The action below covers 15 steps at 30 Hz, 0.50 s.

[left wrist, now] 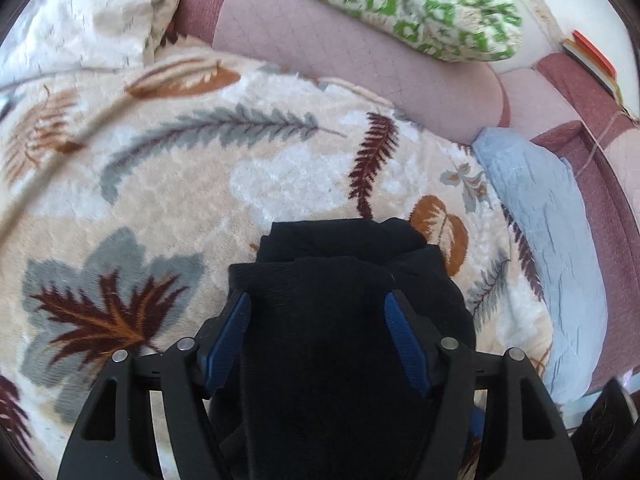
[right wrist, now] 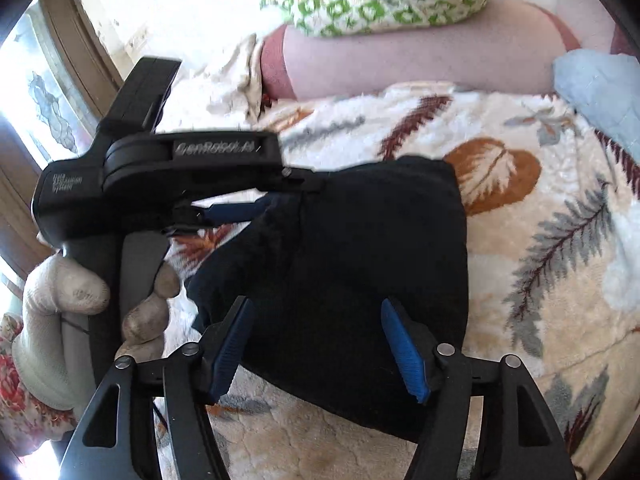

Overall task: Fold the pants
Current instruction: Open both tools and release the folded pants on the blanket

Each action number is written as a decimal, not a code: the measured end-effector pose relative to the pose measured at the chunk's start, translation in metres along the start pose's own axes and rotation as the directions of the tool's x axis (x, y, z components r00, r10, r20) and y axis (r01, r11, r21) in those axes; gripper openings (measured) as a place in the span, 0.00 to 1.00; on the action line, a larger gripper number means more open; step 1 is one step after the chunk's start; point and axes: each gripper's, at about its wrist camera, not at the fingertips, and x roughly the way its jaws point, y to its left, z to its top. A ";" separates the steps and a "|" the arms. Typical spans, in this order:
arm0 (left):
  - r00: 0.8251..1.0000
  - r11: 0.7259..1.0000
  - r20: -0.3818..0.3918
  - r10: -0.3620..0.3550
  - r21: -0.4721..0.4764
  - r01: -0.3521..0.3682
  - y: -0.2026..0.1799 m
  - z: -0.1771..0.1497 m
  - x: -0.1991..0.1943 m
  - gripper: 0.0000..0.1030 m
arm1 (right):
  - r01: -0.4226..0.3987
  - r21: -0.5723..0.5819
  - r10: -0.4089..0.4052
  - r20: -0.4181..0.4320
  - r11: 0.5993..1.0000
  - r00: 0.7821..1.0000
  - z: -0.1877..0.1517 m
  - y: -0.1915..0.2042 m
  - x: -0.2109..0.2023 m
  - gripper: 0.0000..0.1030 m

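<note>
The black pants (left wrist: 352, 288) lie folded into a compact bundle on the leaf-patterned blanket (left wrist: 200, 184); they also show in the right wrist view (right wrist: 360, 248). My left gripper (left wrist: 318, 300) is open, its blue pads (left wrist: 230, 340) spread on either side of the bundle's near part, with cloth lying between them. My right gripper (right wrist: 316, 306) is open just over the bundle's near edge. The left gripper (right wrist: 276, 202) shows in the right wrist view at the bundle's far left side, held by a gloved hand (right wrist: 68, 292).
A pink bolster (left wrist: 352, 60) runs along the far side with a green-and-white patterned cushion (left wrist: 408, 4) on it. A light blue quilted cloth (left wrist: 548, 232) lies at the blanket's right edge. Books (left wrist: 596, 64) sit far right. A window (right wrist: 44, 92) is at left.
</note>
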 end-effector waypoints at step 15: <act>0.958 0.954 0.224 0.178 0.198 -0.224 -0.034 -0.141 -0.114 0.68 | 0.108 0.143 -0.126 0.121 0.984 0.985 -0.008 -0.012 -0.037 0.71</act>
